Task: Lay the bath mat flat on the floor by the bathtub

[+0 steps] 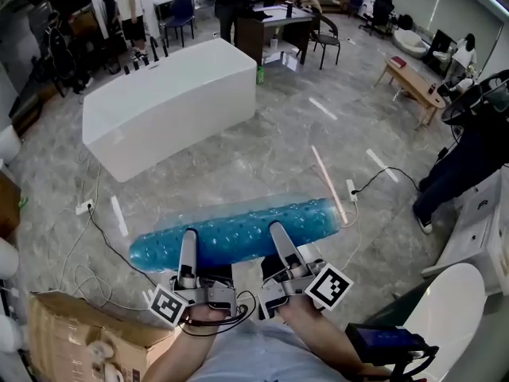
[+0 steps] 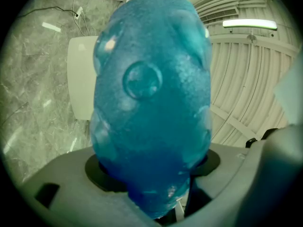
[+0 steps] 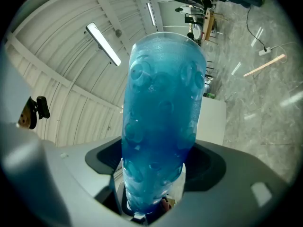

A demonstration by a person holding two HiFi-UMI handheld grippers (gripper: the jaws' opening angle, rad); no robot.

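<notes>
With the jaws of the left gripper (image 1: 188,245) and right gripper (image 1: 280,241) apparently clenched on the bunched blue bath mat (image 1: 238,231), held above the floor (image 1: 270,161) short of the bathtub (image 1: 171,102), carry it closer, then lower both ends evenly.

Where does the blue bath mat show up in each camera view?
Head view: the bath mat, rolled up, stretches across the lower middle.
Left gripper view: it fills the centre.
Right gripper view: it stands as a blue column in the centre.
Shared landmark: the white bathtub behind it.
</notes>
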